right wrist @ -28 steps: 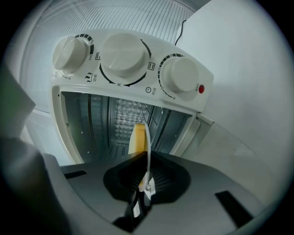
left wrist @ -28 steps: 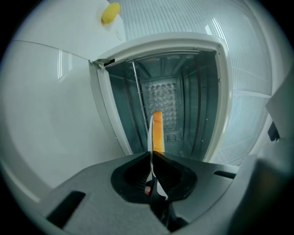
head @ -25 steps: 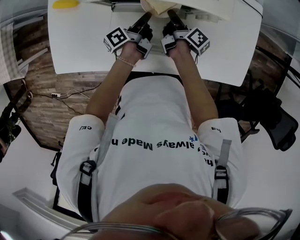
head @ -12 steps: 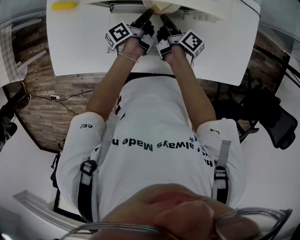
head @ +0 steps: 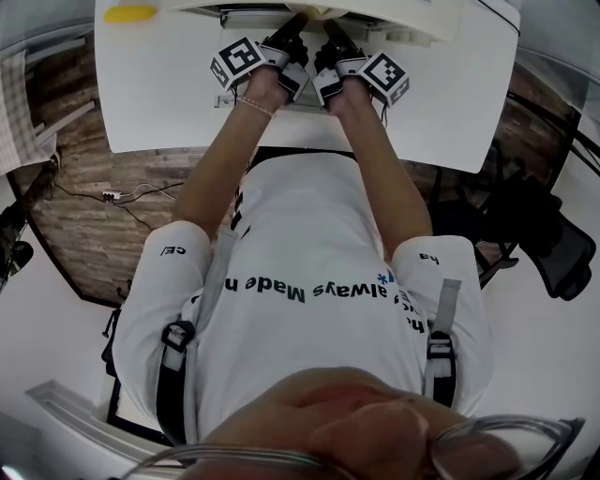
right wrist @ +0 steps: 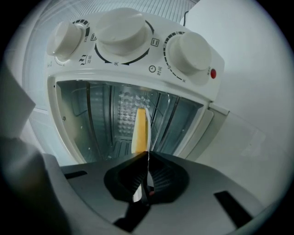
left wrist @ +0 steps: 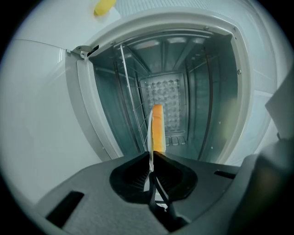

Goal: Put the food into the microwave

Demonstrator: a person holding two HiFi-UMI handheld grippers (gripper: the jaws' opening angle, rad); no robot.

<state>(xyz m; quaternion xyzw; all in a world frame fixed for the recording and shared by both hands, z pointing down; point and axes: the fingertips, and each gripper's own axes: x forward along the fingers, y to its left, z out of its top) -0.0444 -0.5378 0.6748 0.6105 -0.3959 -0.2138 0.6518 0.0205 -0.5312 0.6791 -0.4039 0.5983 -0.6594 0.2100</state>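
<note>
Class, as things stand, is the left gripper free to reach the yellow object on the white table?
Probably not. The left gripper is shut on the thin orange-and-white item at the open oven, which the right gripper also holds; the yellow object lies off to its left.

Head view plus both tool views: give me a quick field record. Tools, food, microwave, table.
left tool: shut on the food
right tool: shut on the same food
food: thin orange slab with a white sheet against it, seen edge-on, aimed at the open cavity
microwave: open, interior visible, three dials and a red lamp on the front
wire rack: inside the cavity
table: white, with a yellow object at its far left
</note>
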